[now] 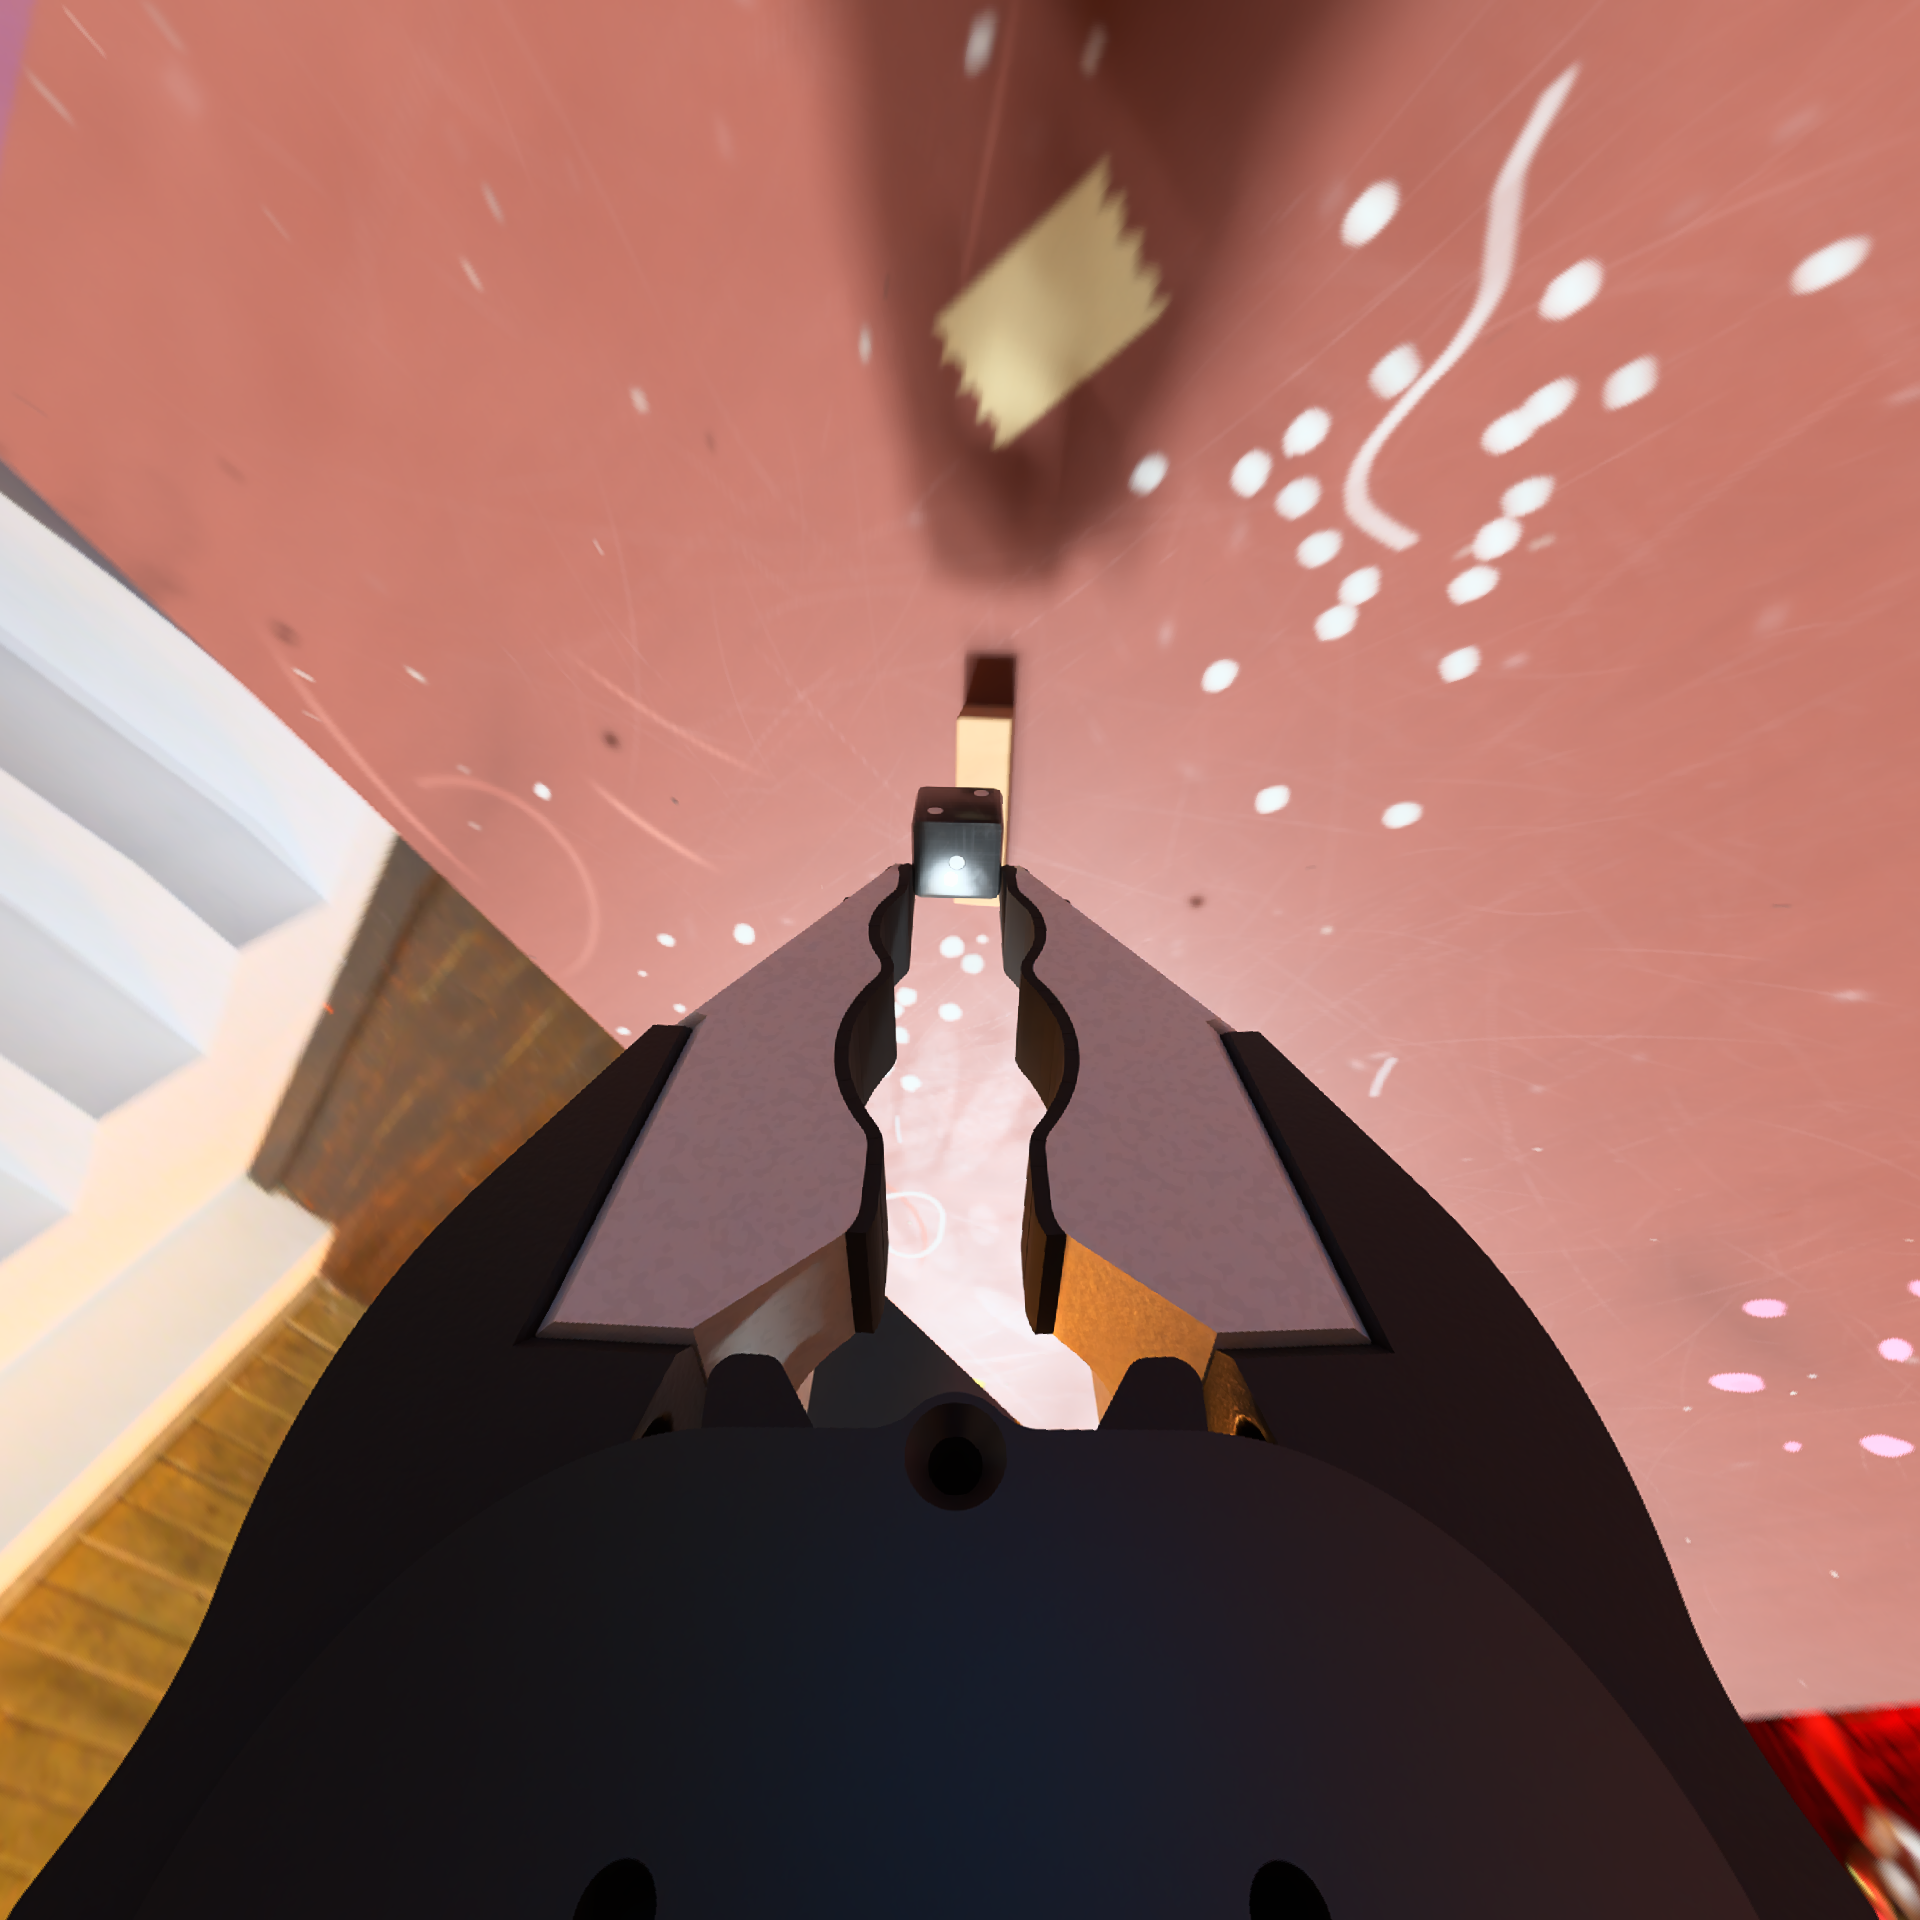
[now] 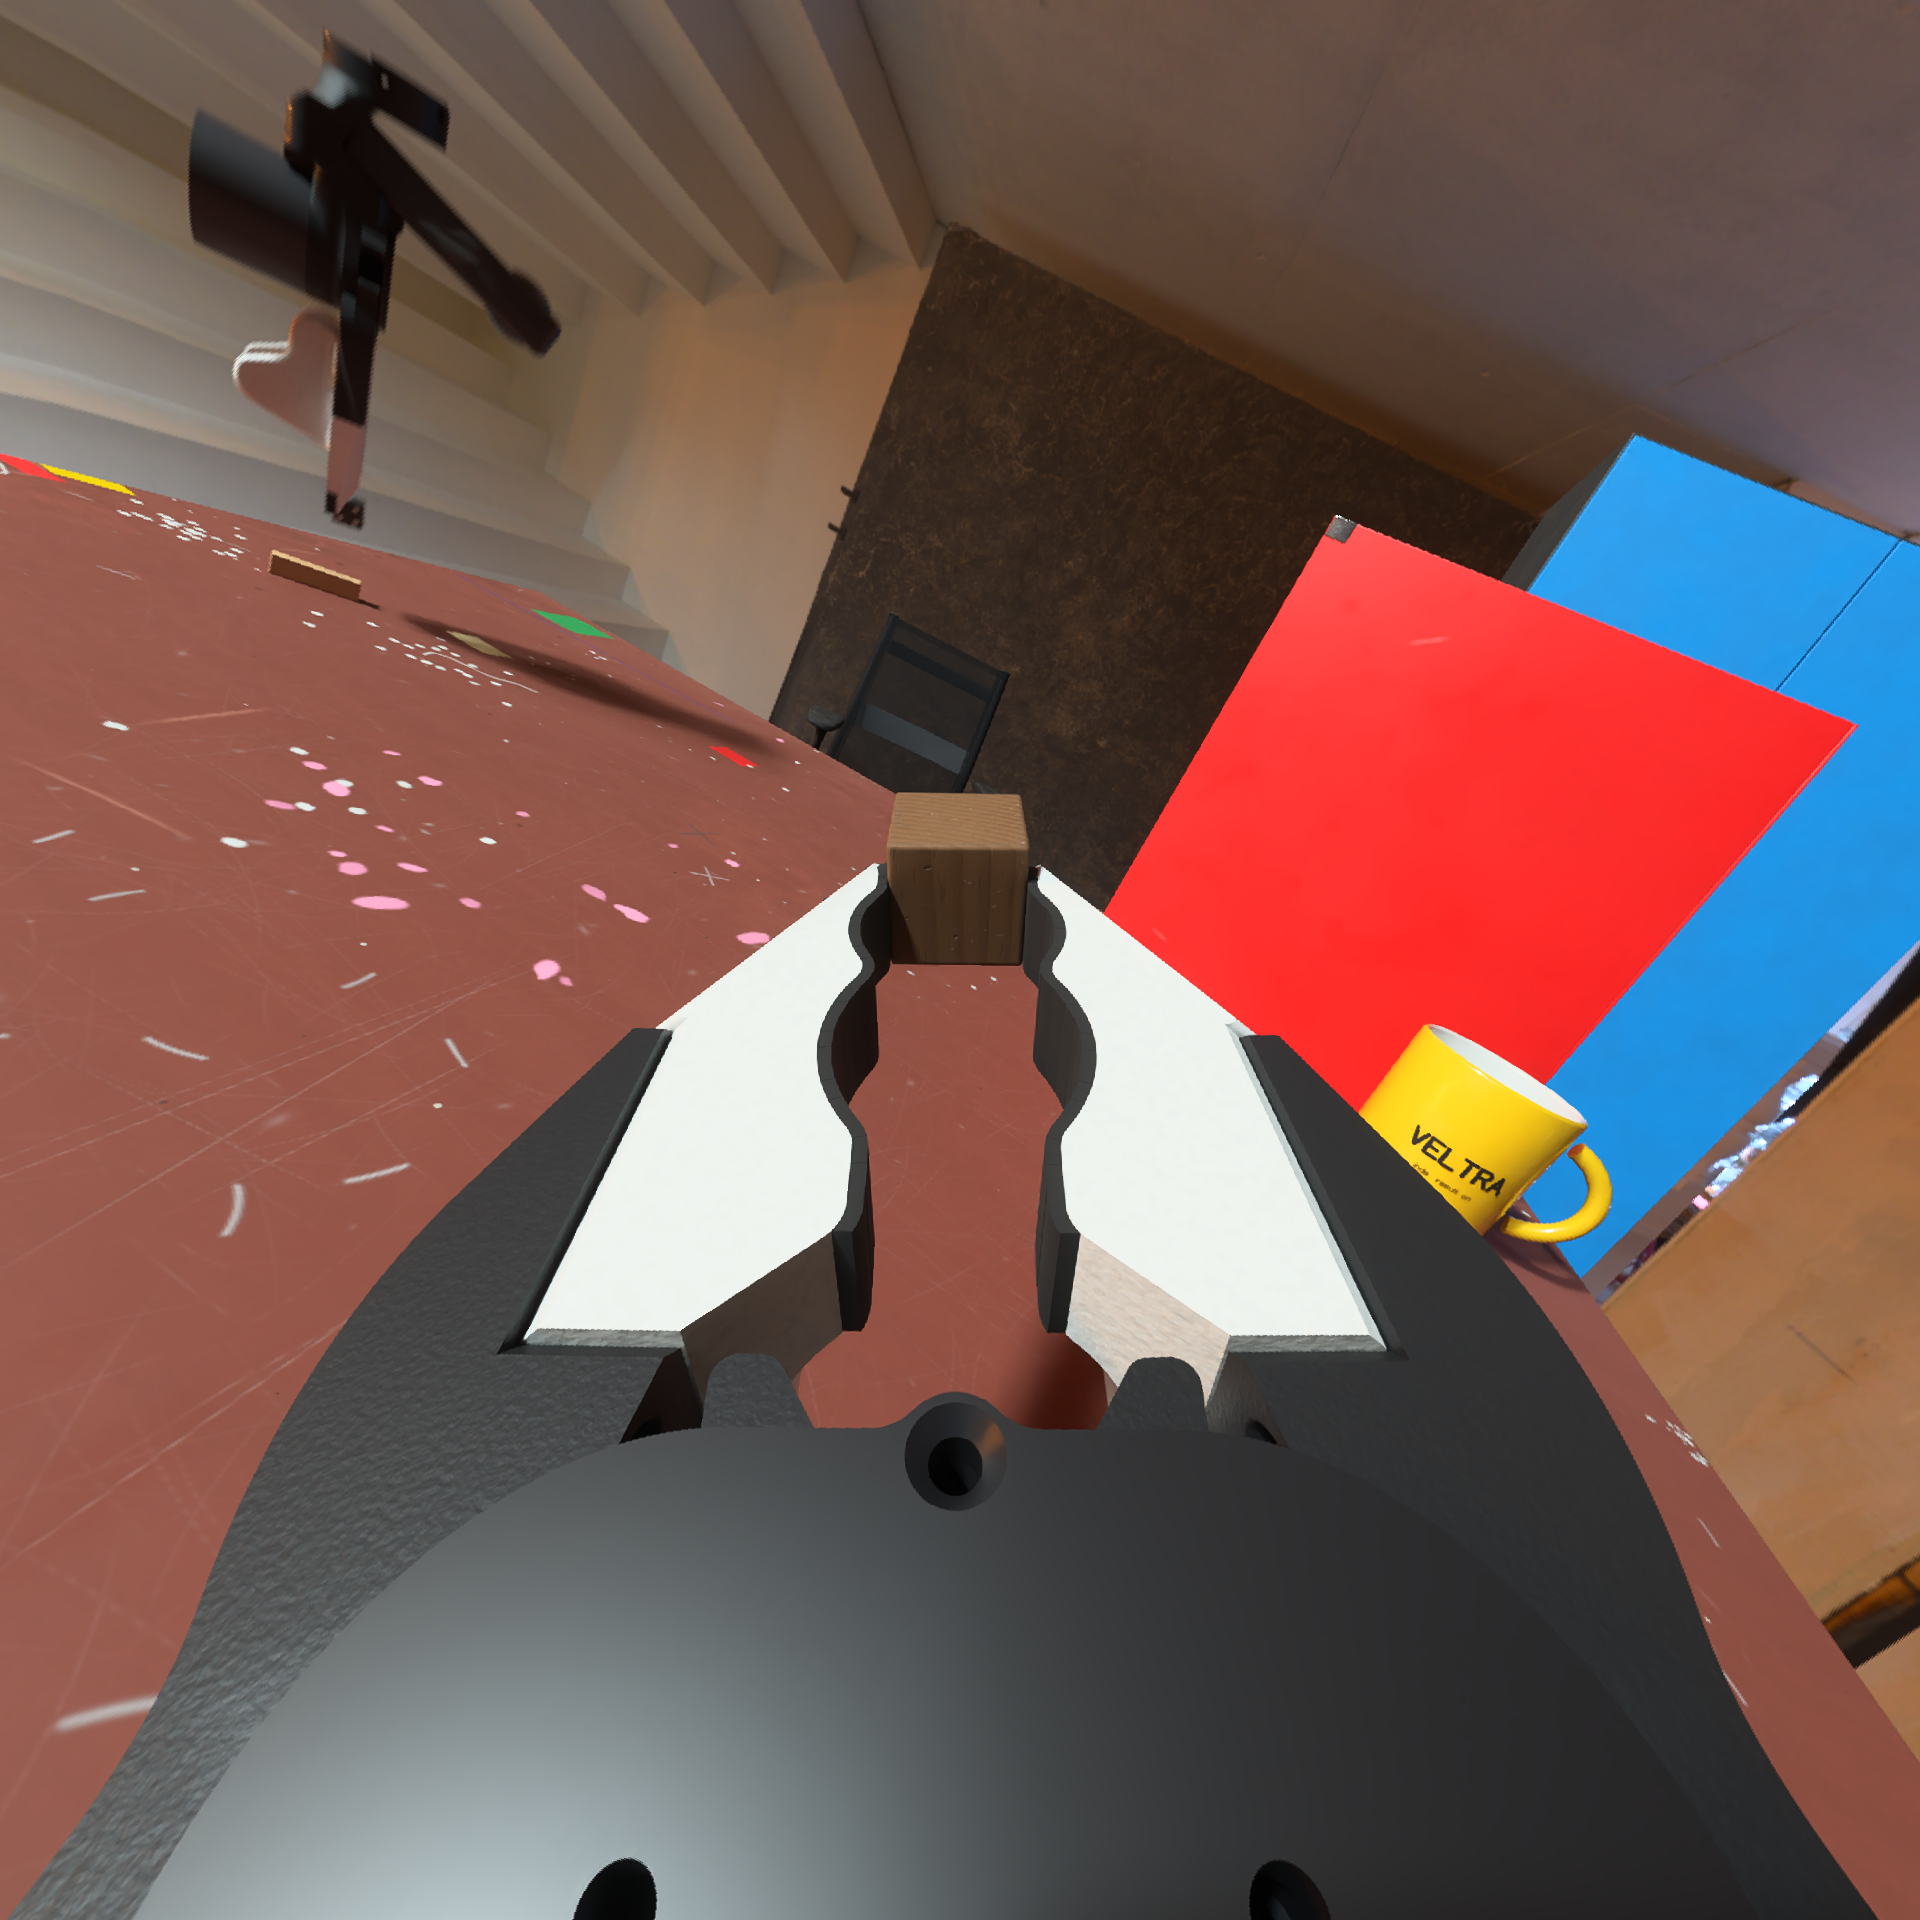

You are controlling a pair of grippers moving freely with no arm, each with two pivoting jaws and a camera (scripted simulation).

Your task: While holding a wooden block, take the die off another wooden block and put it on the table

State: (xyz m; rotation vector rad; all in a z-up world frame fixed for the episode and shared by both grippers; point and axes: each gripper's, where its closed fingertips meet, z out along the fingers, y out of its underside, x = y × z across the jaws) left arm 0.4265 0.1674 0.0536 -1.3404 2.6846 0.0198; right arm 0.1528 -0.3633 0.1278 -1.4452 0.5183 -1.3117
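My left gripper (image 1: 956,885) is shut on a small black die (image 1: 957,844) with white pips, held at the fingertips above the reddish table (image 1: 520,416). Just beyond the die, a pale wooden block (image 1: 984,746) lies on the table. My right gripper (image 2: 958,914) is shut on a brown wooden cube (image 2: 956,868) and holds it over the table's right part. In the right wrist view the left gripper (image 2: 346,507) hangs far off at top left, pointing down, a little above the flat wooden block (image 2: 315,575).
A yellow mug (image 2: 1475,1138) stands at the table's right edge beside my right gripper. Red (image 2: 1455,810) and blue (image 2: 1766,644) panels stand behind it, with a dark chair (image 2: 914,707) past the table. A tan patch (image 1: 1049,307) and paint spots mark the tabletop.
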